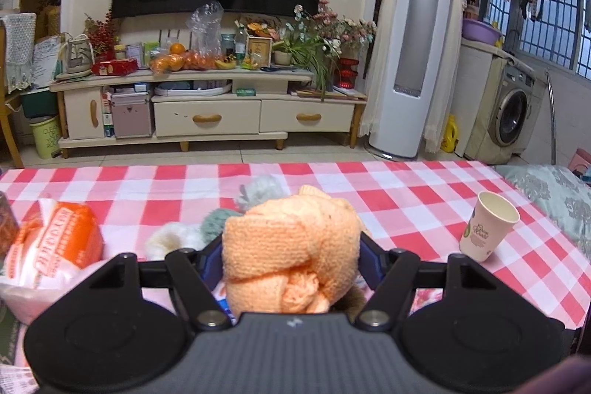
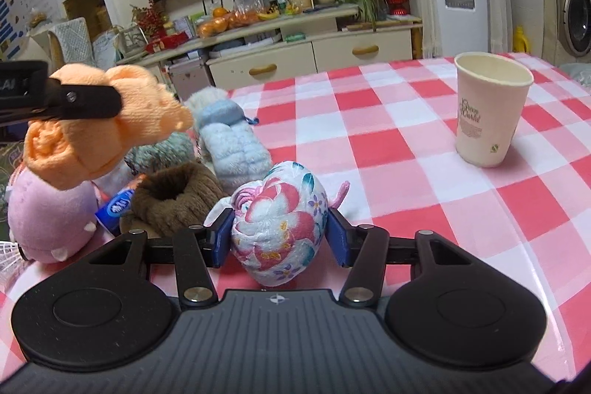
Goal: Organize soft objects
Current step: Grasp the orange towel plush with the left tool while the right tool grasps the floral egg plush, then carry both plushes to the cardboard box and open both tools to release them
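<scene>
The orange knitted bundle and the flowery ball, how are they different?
The orange knitted bundle is one plain colour, while the flowery ball is white with pink and blue flowers. The bundle is ribbed knit; the ball is printed cloth. The left claw holds the bundle up above the other soft toys, while the ball in the right claw sits low by the checked tablecloth. Both are soft, rolled up and squeezed in a claw.

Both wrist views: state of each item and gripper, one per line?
left gripper: shut on orange knit bundle, lifted off the table
right gripper: pads at floral cloth ball, ball resting on the checked tablecloth
paper cup: upright, empty as far as visible
brown knit hat: on table, opening up
blue fuzzy item: lying on table
pink plush: on table, under the bundle
</scene>
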The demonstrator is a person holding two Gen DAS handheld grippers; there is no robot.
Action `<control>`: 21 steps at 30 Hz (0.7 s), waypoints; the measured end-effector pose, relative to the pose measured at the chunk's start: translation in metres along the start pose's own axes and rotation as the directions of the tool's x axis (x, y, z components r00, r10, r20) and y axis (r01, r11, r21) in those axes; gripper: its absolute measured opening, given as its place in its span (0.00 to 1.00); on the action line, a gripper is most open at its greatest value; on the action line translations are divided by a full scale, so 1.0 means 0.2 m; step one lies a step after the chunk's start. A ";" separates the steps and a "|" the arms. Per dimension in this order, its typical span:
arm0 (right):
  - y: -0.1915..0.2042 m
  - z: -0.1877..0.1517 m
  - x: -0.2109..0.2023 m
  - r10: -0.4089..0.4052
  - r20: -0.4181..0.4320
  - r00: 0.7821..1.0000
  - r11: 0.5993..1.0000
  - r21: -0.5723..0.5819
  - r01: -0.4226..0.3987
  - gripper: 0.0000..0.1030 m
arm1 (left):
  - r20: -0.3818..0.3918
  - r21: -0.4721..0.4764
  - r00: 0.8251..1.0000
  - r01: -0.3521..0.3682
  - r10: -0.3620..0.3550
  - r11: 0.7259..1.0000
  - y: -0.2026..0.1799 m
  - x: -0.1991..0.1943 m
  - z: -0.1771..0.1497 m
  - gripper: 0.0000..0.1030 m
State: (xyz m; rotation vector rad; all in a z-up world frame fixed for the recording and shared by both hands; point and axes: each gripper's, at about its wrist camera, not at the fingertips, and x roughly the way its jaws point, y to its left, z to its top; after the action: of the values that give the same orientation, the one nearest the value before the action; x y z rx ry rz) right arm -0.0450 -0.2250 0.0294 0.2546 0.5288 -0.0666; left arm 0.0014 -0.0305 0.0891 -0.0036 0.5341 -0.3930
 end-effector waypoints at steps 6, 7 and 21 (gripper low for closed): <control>0.04 0.01 -0.03 0.002 0.039 0.999 1.000 -0.019 -0.001 0.63 | 0.033 -0.013 0.999 -0.032 0.032 0.999 0.08 -0.09 0.00 0.67; 0.05 0.01 -0.03 0.003 0.042 0.999 1.000 -0.022 -0.002 0.63 | 0.035 -0.019 0.999 -0.033 0.034 0.999 0.09 -0.11 0.00 0.67; 0.21 0.00 -0.08 -0.028 0.114 0.993 0.996 -0.079 0.037 0.63 | 0.093 -0.040 0.994 -0.060 0.064 0.997 0.25 -0.28 -0.03 0.67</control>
State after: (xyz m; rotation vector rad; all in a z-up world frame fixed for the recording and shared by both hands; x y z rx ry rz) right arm -0.0532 -0.1839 0.0457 0.1618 0.4222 -0.0906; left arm -0.0269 0.0375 0.1064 -0.0412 0.4469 -0.3206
